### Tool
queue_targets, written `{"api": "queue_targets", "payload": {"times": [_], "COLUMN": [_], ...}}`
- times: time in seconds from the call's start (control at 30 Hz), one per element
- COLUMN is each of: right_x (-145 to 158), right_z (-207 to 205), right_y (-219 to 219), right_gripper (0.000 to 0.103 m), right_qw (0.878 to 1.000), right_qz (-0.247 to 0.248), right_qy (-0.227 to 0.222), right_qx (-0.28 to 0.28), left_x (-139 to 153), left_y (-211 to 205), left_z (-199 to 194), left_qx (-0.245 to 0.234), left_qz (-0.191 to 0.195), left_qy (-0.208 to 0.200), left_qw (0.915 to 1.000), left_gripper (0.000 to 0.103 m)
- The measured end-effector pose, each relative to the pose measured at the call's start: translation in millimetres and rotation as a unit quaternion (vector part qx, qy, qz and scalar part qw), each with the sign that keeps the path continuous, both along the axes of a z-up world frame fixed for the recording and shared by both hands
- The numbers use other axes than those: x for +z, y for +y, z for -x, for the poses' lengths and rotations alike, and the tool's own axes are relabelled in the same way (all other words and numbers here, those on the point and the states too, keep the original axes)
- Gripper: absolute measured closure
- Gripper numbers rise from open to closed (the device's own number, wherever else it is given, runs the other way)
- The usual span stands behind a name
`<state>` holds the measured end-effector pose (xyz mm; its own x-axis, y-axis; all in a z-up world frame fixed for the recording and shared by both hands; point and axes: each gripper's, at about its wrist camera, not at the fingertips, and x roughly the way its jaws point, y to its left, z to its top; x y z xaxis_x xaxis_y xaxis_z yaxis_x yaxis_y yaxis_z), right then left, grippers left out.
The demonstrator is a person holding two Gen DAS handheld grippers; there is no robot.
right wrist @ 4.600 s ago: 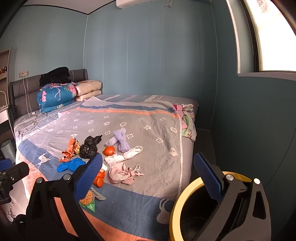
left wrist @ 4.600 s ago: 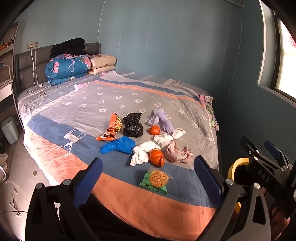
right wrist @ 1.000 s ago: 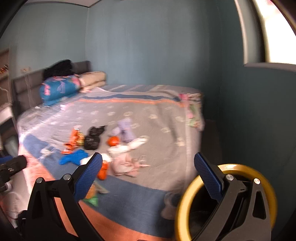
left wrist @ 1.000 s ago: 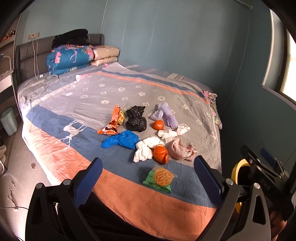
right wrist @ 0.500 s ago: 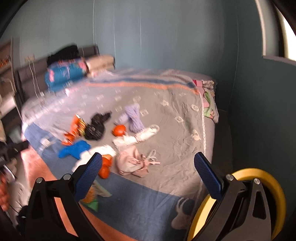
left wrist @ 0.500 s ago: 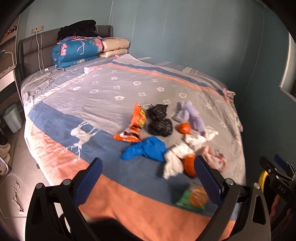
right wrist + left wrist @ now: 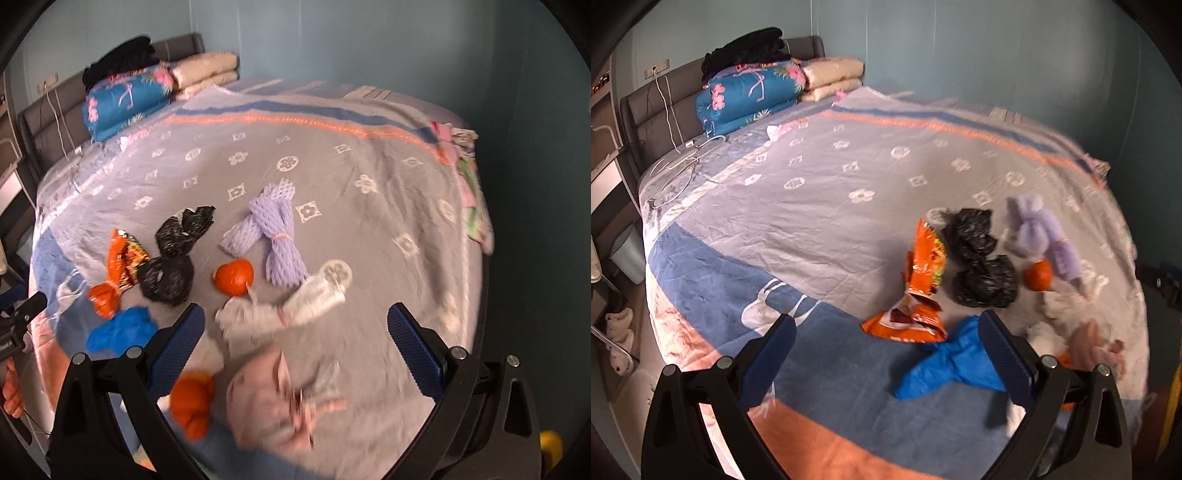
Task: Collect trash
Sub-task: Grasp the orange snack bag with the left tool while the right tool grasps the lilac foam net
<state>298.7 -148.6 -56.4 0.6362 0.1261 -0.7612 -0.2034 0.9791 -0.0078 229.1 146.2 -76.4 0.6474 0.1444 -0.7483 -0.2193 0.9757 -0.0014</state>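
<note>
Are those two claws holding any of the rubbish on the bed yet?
No. The left claw and the right claw both stand open with nothing between their fingers, above the litter on the bed.

Both tools, left tool [image 7: 886,354] and right tool [image 7: 295,343], have moved in over the bed [image 7: 820,206], jaws spread.

Probably a home bedroom: a bed [image 7: 849,192] with folded quilts [image 7: 750,96] stacked at its headboard [image 7: 661,107].
</note>
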Motion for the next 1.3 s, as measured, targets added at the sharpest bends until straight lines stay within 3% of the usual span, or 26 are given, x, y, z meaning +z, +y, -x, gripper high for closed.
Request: {"api": "queue_targets", "payload": {"times": [0.17,0.37,0.63,0.7,0.73,0.83,0.9,0.97,1.3], "right_x": [-33,-56,-82,-89,-92,-99,-102,-103,-51], "right_z": [-62,-97,-134,-141,-145,-149,-151,-152,-122], "right_y": [13,30,38,38,39,41,43,43,38], "right_gripper": [0.008,0.01,0.024,0.033,0.038,0.06,0.075,0.077,0.079], "right_qw": [0.999,0.998,0.995,0.994,0.993,0.992,0.991,0.991,0.997], "right_qz": [0.014,0.036,0.042,0.05,0.053,0.06,0.06,0.054,0.026], "right_qy": [0.044,0.058,0.092,0.1,0.104,0.115,0.122,0.125,0.077], "right_qx": [0.006,0.012,0.007,0.002,0.003,0.005,0.002,-0.001,0.009], "left_x": [-20,-40,-66,-73,-77,-83,-86,-87,-59], "left_y": [4,15,13,13,12,8,4,1,11], "left_z": [-35,-64,-99,-106,-110,-114,-115,-114,-93], "left_qx": [0.0,0.0,-0.028,-0.035,-0.04,-0.05,-0.056,-0.058,-0.04], "left_qz": [-0.016,-0.001,0.009,0.02,0.033,0.029,0.021,0.022,0.046], "left_qy": [0.029,0.045,0.054,0.057,0.059,0.065,0.068,0.069,0.03], "left_qw": [0.9995,0.999,0.9981,0.9976,0.9969,0.9962,0.9959,0.9957,0.9977], "left_gripper": [0.008,0.008,0.008,0.009,0.011,0.036,0.064,0.078,0.08]}}
